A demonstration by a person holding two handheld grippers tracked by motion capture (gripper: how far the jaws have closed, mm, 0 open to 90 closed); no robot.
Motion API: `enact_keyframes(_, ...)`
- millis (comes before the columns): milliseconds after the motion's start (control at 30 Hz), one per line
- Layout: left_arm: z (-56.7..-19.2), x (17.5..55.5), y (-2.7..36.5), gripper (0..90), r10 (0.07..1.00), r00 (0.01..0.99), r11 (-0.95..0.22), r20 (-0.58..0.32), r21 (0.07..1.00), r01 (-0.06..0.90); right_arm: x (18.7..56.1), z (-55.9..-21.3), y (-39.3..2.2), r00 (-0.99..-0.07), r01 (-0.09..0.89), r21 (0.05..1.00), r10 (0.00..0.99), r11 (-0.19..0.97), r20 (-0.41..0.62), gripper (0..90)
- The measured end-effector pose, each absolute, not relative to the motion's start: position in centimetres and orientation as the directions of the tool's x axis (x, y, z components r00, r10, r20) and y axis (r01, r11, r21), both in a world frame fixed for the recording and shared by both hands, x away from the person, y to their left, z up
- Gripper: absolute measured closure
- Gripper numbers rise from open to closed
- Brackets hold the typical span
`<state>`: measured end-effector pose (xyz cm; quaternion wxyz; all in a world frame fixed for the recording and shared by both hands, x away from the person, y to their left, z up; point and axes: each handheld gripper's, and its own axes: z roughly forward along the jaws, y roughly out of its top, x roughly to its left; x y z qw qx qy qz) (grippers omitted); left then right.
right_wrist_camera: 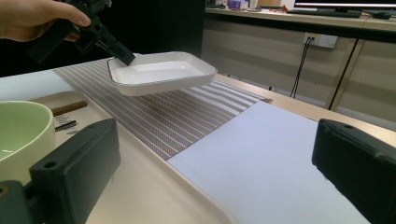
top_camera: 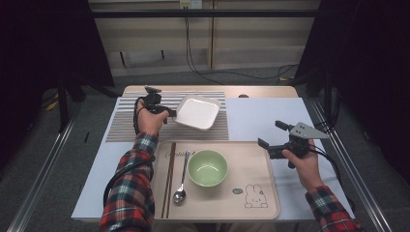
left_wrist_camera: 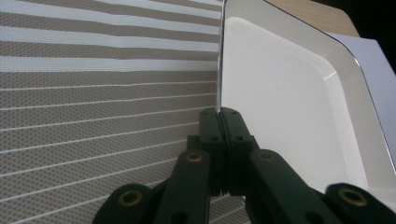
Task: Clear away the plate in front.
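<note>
Left tongs (top_camera: 170,114) pinch the near-left rim of the white dish (top_camera: 197,112), jaws pressed tight on its edge; dish hangs clear above the striped mat (top_camera: 125,126), tilted. Right tongs (top_camera: 271,136) spread wide, empty, over the tray's (top_camera: 263,159) right edge, well apart from dish.

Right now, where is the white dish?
The white dish hangs above the striped mat, pinched at its rim by the left gripper, behind the tray.
</note>
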<state>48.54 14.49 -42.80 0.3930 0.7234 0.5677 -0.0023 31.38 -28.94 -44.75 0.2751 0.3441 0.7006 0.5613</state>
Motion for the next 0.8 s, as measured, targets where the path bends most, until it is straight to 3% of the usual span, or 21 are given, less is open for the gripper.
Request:
enact_keyframes(333,-41.1,46.6,10.4,88.9,0.736,0.501,-0.158,-0.456,0.603,0.782,32.0,-44.0,-28.6,-0.604,0.228,0.96,0.797,0.164,0.007,0.4)
enact_keyframes(800,-41.0,44.4,6.4,88.9,0.648,0.604,-0.26,-0.464,0.611,0.748,33.1,-43.3,-29.0,-0.597,0.279,0.948,0.801,0.154,0.046,10.7)
